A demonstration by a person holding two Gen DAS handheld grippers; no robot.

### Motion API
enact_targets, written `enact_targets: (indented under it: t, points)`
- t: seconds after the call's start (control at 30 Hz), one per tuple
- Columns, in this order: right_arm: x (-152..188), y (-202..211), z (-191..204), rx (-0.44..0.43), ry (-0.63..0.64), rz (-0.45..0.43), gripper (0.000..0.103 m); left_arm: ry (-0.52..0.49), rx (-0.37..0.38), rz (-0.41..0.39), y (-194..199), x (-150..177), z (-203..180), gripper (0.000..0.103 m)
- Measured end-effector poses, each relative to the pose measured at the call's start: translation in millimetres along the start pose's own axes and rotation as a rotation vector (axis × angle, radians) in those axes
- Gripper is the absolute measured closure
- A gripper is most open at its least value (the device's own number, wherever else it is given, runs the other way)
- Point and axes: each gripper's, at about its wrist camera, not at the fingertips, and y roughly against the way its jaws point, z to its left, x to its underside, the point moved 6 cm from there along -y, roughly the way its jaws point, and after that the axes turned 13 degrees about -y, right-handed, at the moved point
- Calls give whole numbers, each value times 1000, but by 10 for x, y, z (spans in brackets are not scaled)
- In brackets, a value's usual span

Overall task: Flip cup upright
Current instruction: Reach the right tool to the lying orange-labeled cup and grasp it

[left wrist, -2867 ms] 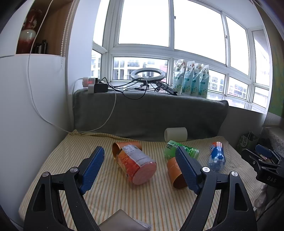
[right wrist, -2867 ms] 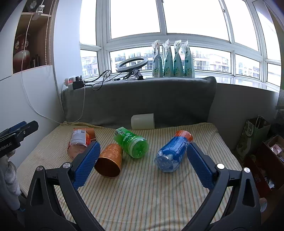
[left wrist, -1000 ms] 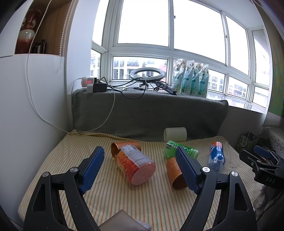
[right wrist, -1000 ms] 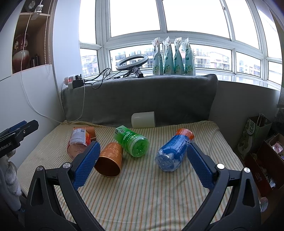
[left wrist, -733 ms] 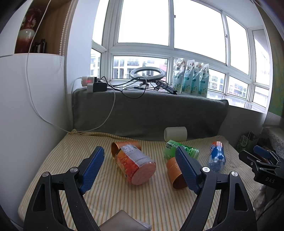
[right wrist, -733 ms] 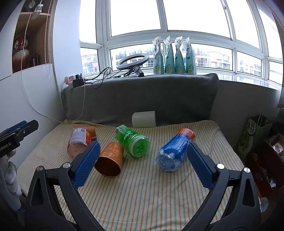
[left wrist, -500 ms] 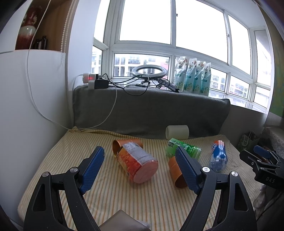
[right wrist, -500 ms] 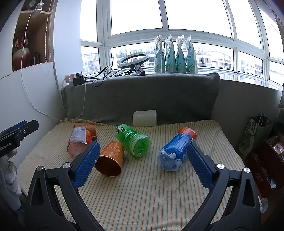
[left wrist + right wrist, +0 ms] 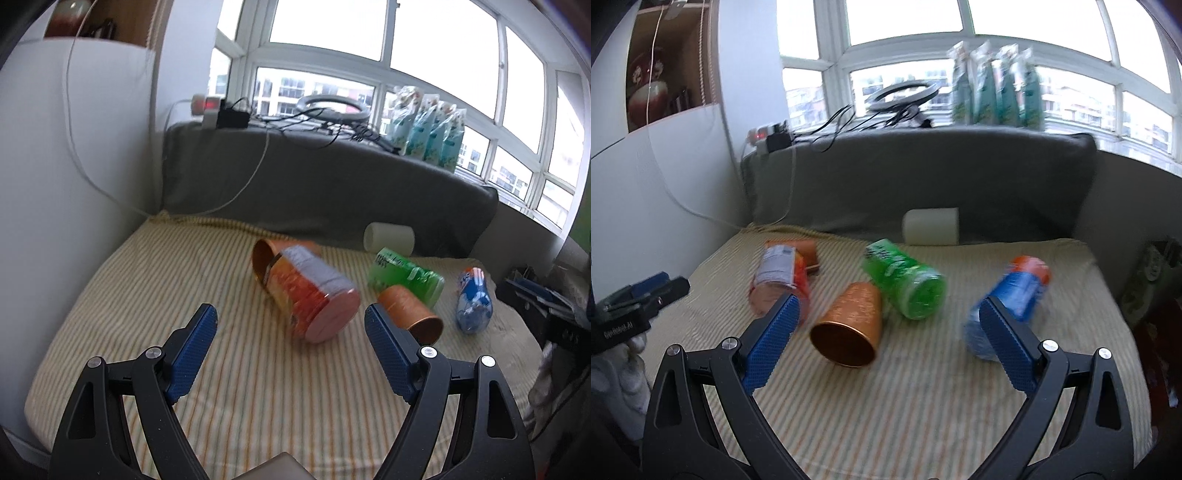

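You have done nothing yet: the copper cup [image 9: 849, 328] lies on its side on the striped cloth [image 9: 923, 406], beside the green bottle [image 9: 905, 282], and your left gripper [image 9: 290, 352] and right gripper [image 9: 888, 341] both hover with jaws spread, holding nothing.

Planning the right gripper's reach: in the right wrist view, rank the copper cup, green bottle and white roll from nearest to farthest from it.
1. Copper cup, on its side, just ahead of the right gripper.
2. Green bottle, behind the cup.
3. White roll, at the grey backrest.
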Motion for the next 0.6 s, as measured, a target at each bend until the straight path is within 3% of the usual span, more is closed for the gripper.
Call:
enact_targets:
  t: [0.2,0.6]
  points:
    - [-60,-457,296,-81,30,124,3,49,19,53,-70,148,153,21]
    - [-96,-1397,801,-233,0,470,3,107,10,92,-120,322,351,21]
